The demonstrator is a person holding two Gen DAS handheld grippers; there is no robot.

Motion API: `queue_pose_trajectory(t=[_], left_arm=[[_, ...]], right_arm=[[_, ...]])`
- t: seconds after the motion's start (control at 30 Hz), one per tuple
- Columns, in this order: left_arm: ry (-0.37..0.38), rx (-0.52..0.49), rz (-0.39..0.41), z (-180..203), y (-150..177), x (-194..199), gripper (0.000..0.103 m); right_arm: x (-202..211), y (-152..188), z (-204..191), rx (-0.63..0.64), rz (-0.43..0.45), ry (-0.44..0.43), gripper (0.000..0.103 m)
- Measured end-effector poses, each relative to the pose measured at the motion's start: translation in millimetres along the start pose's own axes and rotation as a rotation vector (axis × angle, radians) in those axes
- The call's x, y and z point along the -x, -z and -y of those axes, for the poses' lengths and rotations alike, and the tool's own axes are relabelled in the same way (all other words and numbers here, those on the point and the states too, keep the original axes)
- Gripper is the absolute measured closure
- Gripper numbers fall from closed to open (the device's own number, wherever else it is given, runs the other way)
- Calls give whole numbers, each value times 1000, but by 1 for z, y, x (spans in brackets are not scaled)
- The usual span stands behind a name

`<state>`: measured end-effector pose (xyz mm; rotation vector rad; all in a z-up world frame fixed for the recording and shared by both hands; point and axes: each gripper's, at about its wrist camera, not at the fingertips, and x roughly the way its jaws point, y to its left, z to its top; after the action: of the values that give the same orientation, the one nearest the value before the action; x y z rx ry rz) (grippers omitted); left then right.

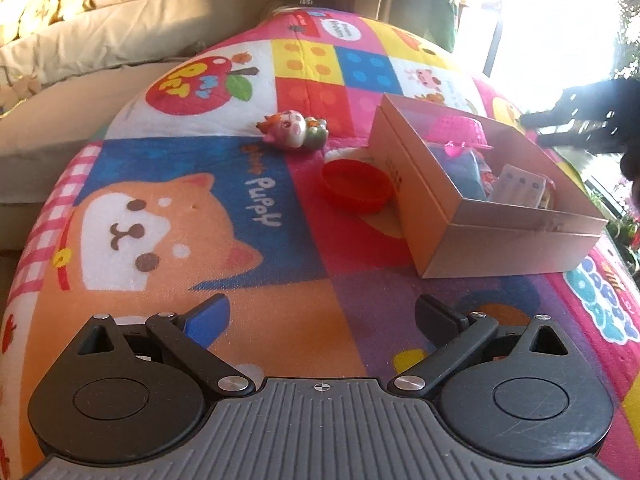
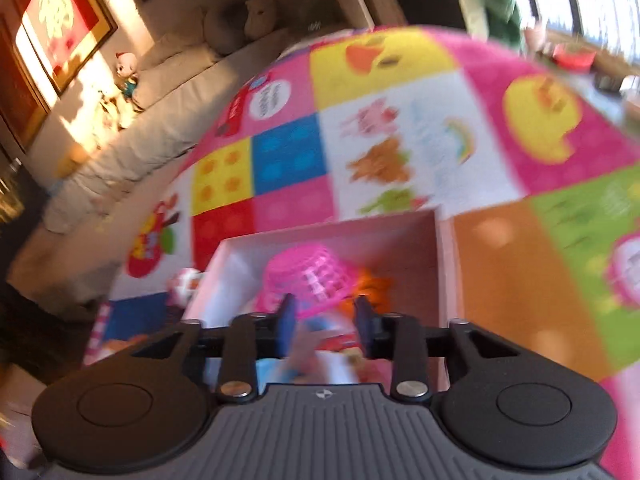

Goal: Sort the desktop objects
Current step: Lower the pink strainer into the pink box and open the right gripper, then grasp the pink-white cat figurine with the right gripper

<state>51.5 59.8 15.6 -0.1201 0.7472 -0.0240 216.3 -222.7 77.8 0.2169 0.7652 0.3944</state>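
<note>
A tan cardboard box [image 1: 508,236] sits on the colourful play mat [image 1: 168,208] and holds a pink basket [image 1: 460,130], a blue item and small packets. A red bowl [image 1: 357,186] and a small animal figurine [image 1: 294,128] lie on the mat left of the box. My left gripper [image 1: 322,316] is open and empty, low over the mat, short of the box. My right gripper [image 2: 325,322] hovers over the box [image 2: 440,248], above the pink basket [image 2: 308,272], its jaws partly apart with nothing between them. The right gripper also shows in the left wrist view [image 1: 576,128].
A beige sofa with cushions [image 1: 100,40] runs along the mat's far left. An orange toy [image 2: 374,282] lies in the box beside the basket. A white and red object [image 1: 346,155] lies between the red bowl and the box. A bright window [image 1: 560,20] is at the right.
</note>
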Motion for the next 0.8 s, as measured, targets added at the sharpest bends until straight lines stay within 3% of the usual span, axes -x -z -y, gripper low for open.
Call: queue_pose_trajectory(t=[0.07,0.13,0.27,0.33,0.43,0.47,0.53,0.6,0.73,0.77,0.8], left_arm=[[-16,-13,9,-1,1,0,1],[-44,-26,21,-4,3,1,1],[-104,-26,27,-21,4,2,1],[-95,-3,26,-30,5,2,1],[-84,-10,45,-32,13,4,1],[-71,-21,55,-30,15,6,0],[-44,-47,77,-27,17,8,0],[-33,-57,88,-26,18,10,0],[-6,-7,87,-33,18,10,0],[2,11,87,-36,18,10,0],[9,22,87,-38,18,10,0]], right_arm=[[14,-4,-7,46,37,22,60],[21,-9,-20,80,54,26,53],[15,-14,-74,207,25,-44,50],[-3,-12,-117,334,-15,-38,70],[-42,-14,-164,388,-119,-62,72],[-59,-17,-176,383,-158,-69,71],[-89,-25,-191,348,-230,-54,53],[-119,-31,-200,282,-280,-30,26],[-172,-28,-215,301,-331,78,19],[-181,-25,-219,328,-319,117,21],[-187,-20,-221,362,-307,138,38]])
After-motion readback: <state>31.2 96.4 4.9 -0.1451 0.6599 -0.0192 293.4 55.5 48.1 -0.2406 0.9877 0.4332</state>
